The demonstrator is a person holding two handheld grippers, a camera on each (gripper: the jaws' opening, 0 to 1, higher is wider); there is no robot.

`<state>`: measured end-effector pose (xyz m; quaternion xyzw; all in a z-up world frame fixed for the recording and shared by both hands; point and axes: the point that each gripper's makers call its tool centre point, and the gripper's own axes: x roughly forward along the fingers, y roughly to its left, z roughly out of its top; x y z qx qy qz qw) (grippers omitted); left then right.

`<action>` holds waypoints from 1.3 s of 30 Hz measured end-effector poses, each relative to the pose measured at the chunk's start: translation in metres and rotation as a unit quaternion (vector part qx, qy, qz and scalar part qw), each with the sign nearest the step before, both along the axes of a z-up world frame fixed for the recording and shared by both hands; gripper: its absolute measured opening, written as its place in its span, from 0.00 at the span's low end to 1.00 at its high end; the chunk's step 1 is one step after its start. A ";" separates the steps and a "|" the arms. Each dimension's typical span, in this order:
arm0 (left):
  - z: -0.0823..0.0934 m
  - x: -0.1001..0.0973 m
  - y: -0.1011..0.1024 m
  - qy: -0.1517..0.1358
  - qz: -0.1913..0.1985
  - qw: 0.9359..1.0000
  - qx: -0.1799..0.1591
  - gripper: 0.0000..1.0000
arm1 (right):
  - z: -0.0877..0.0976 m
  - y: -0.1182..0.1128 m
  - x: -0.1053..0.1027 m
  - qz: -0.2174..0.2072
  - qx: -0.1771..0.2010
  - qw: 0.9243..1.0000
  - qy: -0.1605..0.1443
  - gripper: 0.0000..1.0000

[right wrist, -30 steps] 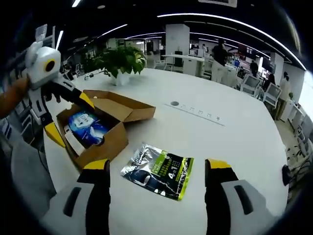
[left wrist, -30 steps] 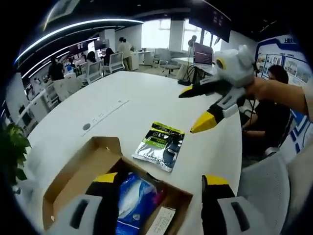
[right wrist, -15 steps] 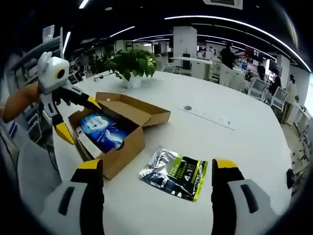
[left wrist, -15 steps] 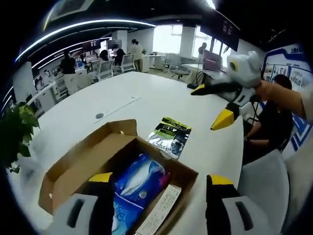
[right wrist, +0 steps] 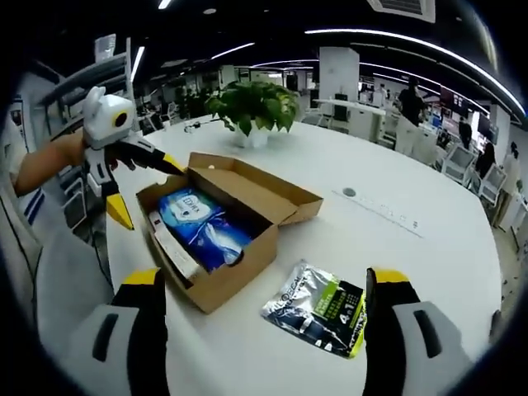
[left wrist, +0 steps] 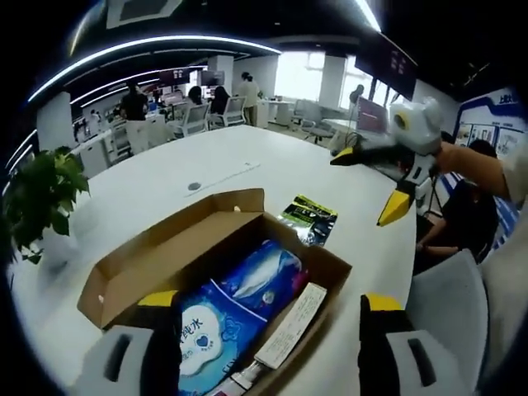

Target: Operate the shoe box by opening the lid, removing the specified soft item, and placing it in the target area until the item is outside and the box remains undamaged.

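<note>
The brown cardboard shoe box (right wrist: 216, 239) is seen open near the white round table's (right wrist: 388, 247) edge, a blue soft pack (right wrist: 202, 227) inside. A silver-green foil pouch (right wrist: 322, 307) lies just beside it. Left gripper (left wrist: 262, 326) and right gripper (right wrist: 262, 299) are held spread, empty.

My white table (right wrist: 396, 247)
On it: open shoe box (right wrist: 223, 285), foil packet (right wrist: 318, 307) just beside, potted plant (right wrist: 254, 107) farther off.

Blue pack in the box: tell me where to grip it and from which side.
Come from above through the open top of the box. Pinch the blue pack across its puffy middle; it lies flat between a box wall and the white carton, so its sides are blocked.
</note>
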<state>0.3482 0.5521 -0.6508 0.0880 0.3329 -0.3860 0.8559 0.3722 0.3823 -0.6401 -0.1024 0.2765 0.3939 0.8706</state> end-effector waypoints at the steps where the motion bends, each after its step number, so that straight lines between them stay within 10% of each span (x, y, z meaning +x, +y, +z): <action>1: 0.000 0.000 0.004 -0.001 0.005 1.000 -0.002 0.92 | 0.000 0.005 0.000 0.007 0.000 1.000 0.000 0.96; 39: -0.009 -0.033 0.104 -0.007 0.134 0.990 -0.052 1.00 | -0.033 0.126 0.019 0.106 -0.003 0.994 0.033 0.83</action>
